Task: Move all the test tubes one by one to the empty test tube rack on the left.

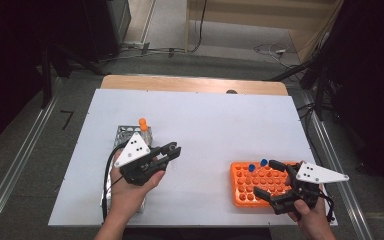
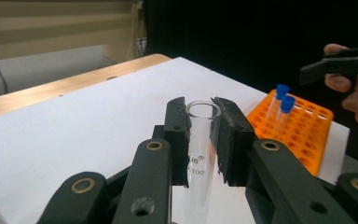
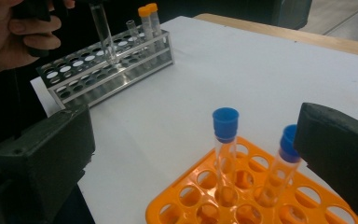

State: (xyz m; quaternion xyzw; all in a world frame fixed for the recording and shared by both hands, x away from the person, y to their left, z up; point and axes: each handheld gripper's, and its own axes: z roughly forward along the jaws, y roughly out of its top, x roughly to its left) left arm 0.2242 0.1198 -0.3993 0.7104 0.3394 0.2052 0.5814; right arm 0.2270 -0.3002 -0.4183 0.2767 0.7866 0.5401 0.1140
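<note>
At the left of the white table (image 1: 200, 120) stands a metal rack (image 3: 107, 77), a silver grid of round holes, with two orange-capped tubes (image 3: 149, 21) upright at its far end and an uncapped clear one just beside them. The person's left hand (image 1: 130, 192) holds the left gripper (image 2: 199, 135) just right of that rack, near the table's near edge. Its two black jaws are closed on a clear glass tube (image 2: 200, 154) — open-topped, without a cap, with small printing on the glass. In the right gripper view the same tube hangs upright from the gripper, its rounded bottom over the rack's holes; whether it touches the rack cannot be told.

Across a stretch of bare table, at the near right, lies an orange rack (image 1: 242, 187) full of round holes. Two blue-capped tubes (image 3: 224, 149) stand upright side by side at its far edge. The right gripper (image 1: 275, 180), held in the right hand (image 1: 312, 217), hovers over this rack with its jaws spread wide — nothing lies between them, and the two capped tubes stand just in front of the gap.
</note>
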